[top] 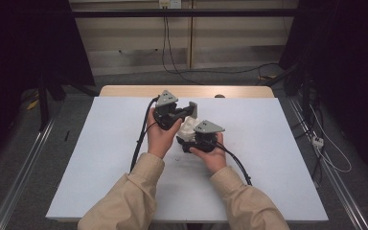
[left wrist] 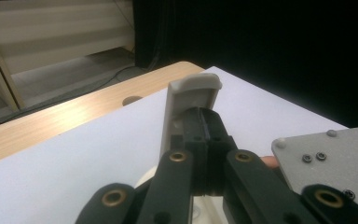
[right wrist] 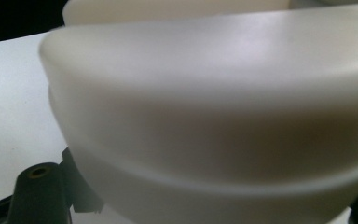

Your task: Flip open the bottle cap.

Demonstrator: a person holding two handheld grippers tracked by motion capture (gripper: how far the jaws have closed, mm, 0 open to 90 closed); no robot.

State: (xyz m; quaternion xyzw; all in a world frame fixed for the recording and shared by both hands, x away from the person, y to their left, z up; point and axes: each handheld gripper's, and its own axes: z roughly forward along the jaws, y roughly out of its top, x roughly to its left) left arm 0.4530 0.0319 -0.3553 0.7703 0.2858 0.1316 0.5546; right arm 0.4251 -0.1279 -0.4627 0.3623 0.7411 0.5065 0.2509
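High view: two hands meet near the centre of a white tabletop [top: 268, 158], a wooden edge showing along its far side at 12 o'clock. The left gripper [top: 188, 111] lies at about 11 o'clock from the right gripper [top: 184, 143]; each carries a grey plate and trails a black cable toward 6 o'clock. Between them sits a cream-white plastic container [top: 188, 127], touching both sets of jaws.

Left gripper view: the left gripper [left wrist: 205, 128] has its jaws clenched together on a thin upright flap [left wrist: 186, 93] of the container, a flat cream lid-like tab with a rounded top lip that rises above the jaw tips toward 12 o'clock. The right gripper's grey plate [left wrist: 326, 163] sits at 4 o'clock, just beside the jaws.

Right gripper view: the container's curved body [right wrist: 214, 116] lies very close to the lens, blurred; one black jaw shows at 7 o'clock beneath it. The right jaws are drawn tight, grasping the container's body, though the contact itself is hidden by the body.
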